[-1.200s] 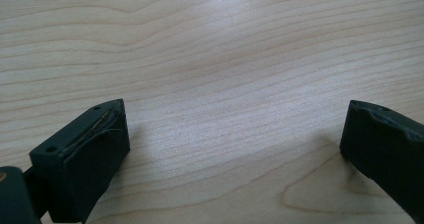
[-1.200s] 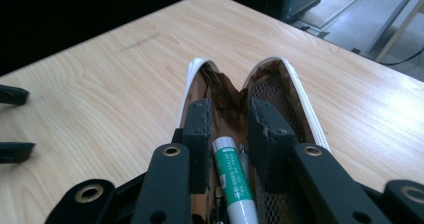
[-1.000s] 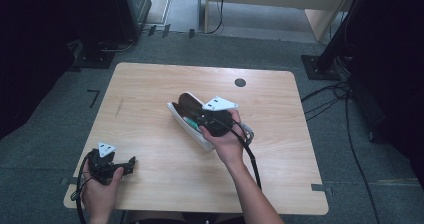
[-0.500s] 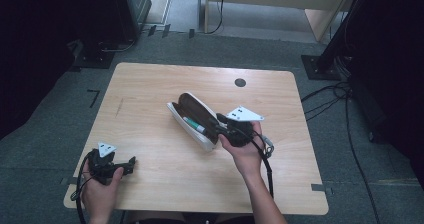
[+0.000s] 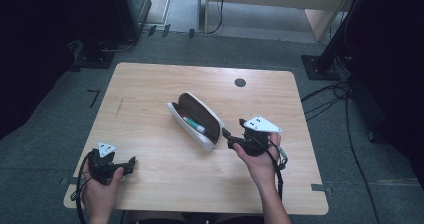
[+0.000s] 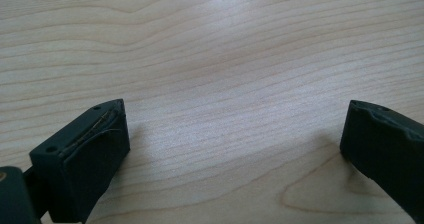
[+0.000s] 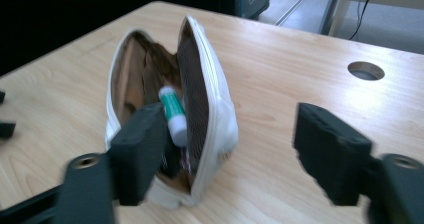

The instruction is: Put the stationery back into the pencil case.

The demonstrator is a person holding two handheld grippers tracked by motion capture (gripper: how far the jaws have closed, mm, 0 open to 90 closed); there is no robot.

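A white zip pouch (image 5: 212, 120) lies open in the middle of the wooden table (image 5: 150, 89), its brown lining showing. Inside rests a green-and-white tube (image 5: 194, 125). My right gripper (image 5: 229, 138) sits just right of the pouch's near end, pointing at it. Its jaws have just been opening and stand wide, with no pad pressing on anything. Seen from the right gripper view, the pouch (image 7: 210, 109) and tube (image 7: 173, 114) lie just ahead of the right gripper (image 7: 227, 134). My left gripper (image 5: 131, 164) rests open at the front left, over bare wood (image 6: 232, 129).
A round cable hole (image 5: 240, 82) sits near the table's far right edge. Beyond the table, grey floor carries cables (image 5: 325, 96), a black stand base (image 5: 320, 66) and a dark cabinet (image 5: 132, 6). Bare wood stretches between the two grippers.
My right gripper has drawn back to the right from over the pouch and opened its jaws. The pouch stays put with the tube inside. The left gripper has not moved.
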